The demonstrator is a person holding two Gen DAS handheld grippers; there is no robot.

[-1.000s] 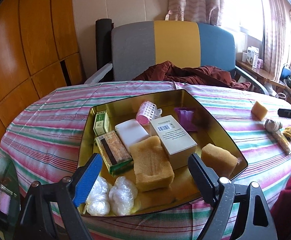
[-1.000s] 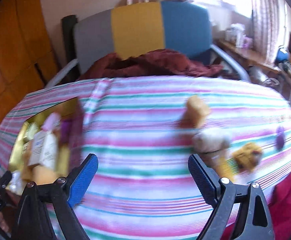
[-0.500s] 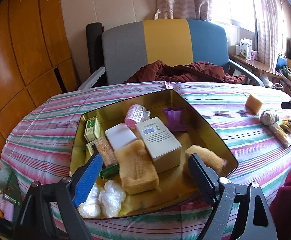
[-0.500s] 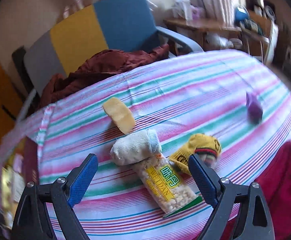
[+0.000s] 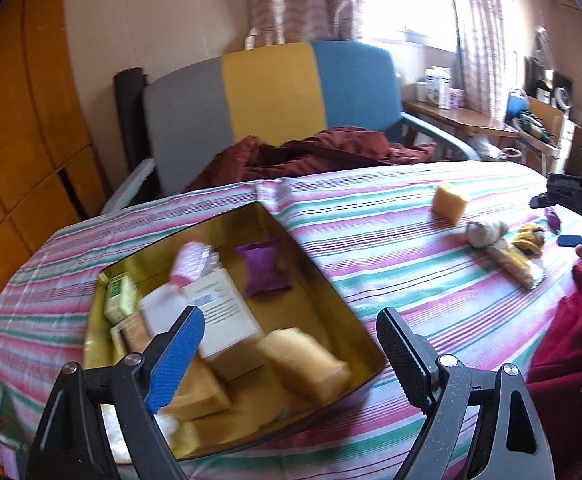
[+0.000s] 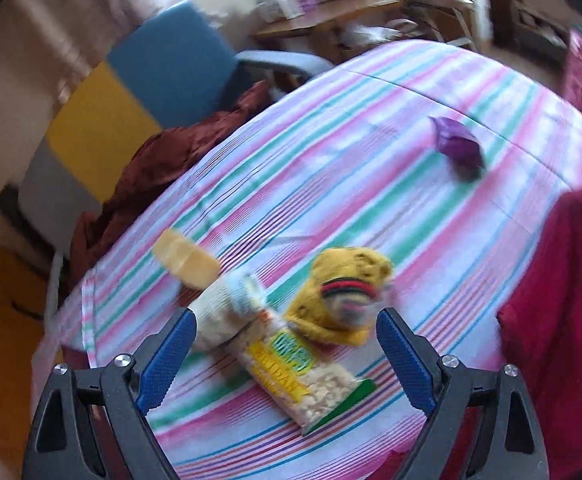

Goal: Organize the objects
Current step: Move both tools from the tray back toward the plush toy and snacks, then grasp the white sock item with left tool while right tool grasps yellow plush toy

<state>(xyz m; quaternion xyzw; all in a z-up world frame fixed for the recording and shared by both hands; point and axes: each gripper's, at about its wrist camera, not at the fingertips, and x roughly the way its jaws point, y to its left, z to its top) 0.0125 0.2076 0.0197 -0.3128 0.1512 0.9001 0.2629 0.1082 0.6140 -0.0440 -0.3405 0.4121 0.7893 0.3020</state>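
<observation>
Right gripper (image 6: 283, 344) is spread wide and empty, angled down over a tight cluster on the striped tablecloth (image 6: 331, 152). Framed between the jaws are a snack packet (image 6: 303, 376), a white rolled sock (image 6: 221, 320) against its far-left end and a yellow knitted piece (image 6: 343, 300) against its far-right side. A yellow sponge (image 6: 185, 258) lies just beyond the sock, and a purple pouch (image 6: 459, 148) lies well apart, ahead to the right. Because the three things touch, two could be caught together in one closing, or a neighbour could be shoved aside. Left gripper (image 5: 287, 356) is also held open and empty, above the gold tin (image 5: 331, 300), where sorted things already lie; a clumsy drop there could tip them.
</observation>
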